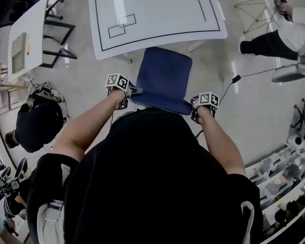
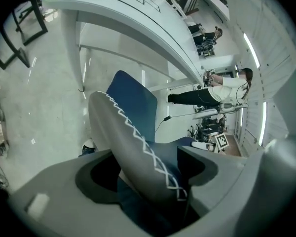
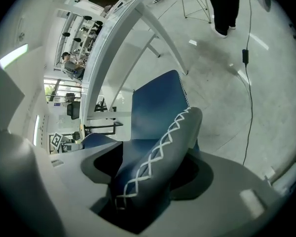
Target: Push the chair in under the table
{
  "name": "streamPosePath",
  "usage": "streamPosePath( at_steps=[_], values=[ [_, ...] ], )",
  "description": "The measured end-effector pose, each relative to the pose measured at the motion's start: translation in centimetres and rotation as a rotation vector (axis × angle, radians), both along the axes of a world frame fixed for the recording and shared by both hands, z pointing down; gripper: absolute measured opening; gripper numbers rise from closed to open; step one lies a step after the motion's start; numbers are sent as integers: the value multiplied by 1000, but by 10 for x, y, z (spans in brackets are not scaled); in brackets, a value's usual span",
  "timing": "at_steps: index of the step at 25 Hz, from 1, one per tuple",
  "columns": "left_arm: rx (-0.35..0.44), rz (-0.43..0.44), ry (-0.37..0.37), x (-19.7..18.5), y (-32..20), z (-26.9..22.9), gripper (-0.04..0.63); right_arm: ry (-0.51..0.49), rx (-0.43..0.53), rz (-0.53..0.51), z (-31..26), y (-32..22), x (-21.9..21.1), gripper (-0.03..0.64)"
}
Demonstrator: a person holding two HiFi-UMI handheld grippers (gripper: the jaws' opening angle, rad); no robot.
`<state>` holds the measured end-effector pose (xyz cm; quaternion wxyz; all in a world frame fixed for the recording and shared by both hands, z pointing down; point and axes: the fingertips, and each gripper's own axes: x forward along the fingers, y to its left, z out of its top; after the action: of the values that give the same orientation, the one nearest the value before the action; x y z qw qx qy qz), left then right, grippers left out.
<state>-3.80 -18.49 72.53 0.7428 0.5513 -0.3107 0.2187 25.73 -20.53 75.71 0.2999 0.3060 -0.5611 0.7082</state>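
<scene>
The chair point(image 1: 164, 78), its seat front at the tabletop's point(image 1: 157, 14) near edge, is clamped by the backrest in the left hand-held gripper point(image 1: 126, 92) and right hand-held gripper point(image 1: 200, 109); uneven pushing may skew it into a table leg point(image 1: 195, 46).

A lab workspace: line-marked table point(image 1: 157, 14), equipment shelves point(image 1: 284, 174).

Readable text: none in any view.
Left marker cube point(image 1: 118, 81): black-and-white square patterns, no letters or digits.
Right marker cube point(image 1: 208, 99): the same kind of patterns.
Worktop point(image 1: 157, 14), 12 o'clock: black outlined rectangles, no writing.
</scene>
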Motion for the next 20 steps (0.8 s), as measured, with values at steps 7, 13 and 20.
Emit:
streamPosePath(
  at_steps=[7, 13, 20],
  values=[
    [4, -112, -2, -3, -33, 4, 351, -7, 9, -97, 3, -76, -9, 323],
    [17, -201, 3, -6, -62, 12, 351, 1, 19, -157, 10, -125, -16, 322],
    [22, -249, 15, -14, -87, 22, 351, 12, 30, -191, 16, -173, -31, 322]
  ],
)
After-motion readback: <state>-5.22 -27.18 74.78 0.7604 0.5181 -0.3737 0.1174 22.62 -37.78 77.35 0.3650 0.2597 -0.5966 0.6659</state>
